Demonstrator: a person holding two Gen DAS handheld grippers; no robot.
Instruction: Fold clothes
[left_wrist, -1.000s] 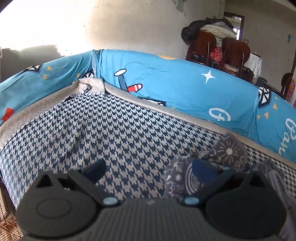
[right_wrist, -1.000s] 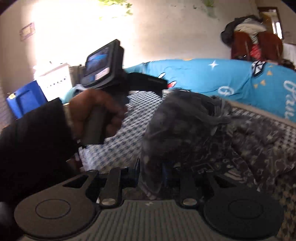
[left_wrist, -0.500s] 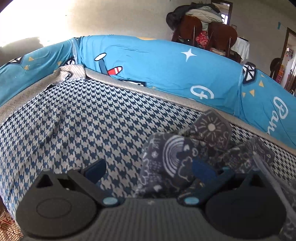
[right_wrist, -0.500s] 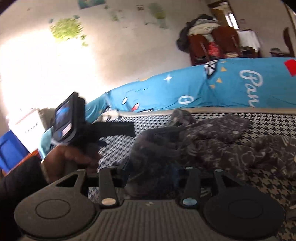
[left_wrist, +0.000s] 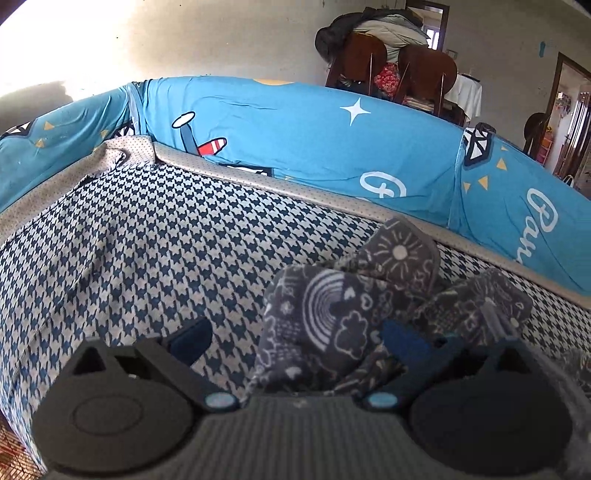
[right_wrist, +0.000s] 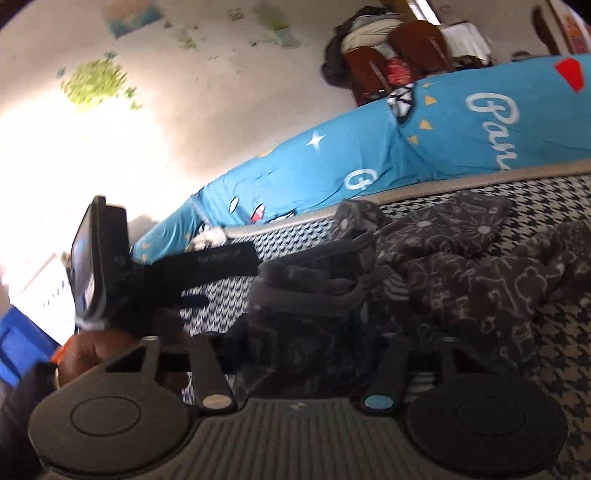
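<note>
A dark grey fleece garment (left_wrist: 332, 317) with white doodle print lies bunched on the houndstooth bed cover (left_wrist: 147, 240). My left gripper (left_wrist: 295, 336) is open. A fold of the garment rises between its fingers, close against the right blue pad (left_wrist: 402, 339). In the right wrist view a thick bunch of the garment (right_wrist: 306, 314) stands between the fingers of my right gripper (right_wrist: 303, 343). Its jaws are closing, and I see no pad pressing the cloth. The rest of the garment (right_wrist: 480, 266) spreads to the right. The left gripper's body (right_wrist: 99, 266) and a hand (right_wrist: 85, 350) show at left.
A blue printed quilt (left_wrist: 332, 147) runs along the far side of the bed behind a grey border (left_wrist: 295, 188). Wooden chairs piled with clothes (left_wrist: 388, 55) stand by the wall. A blue bin (right_wrist: 18, 343) sits off the bed's left end.
The right wrist view has rolled, and the right fingers stand wider around the garment bunch than a second ago. The left gripper has closed in on the garment, whose fold now rises between its fingers.
</note>
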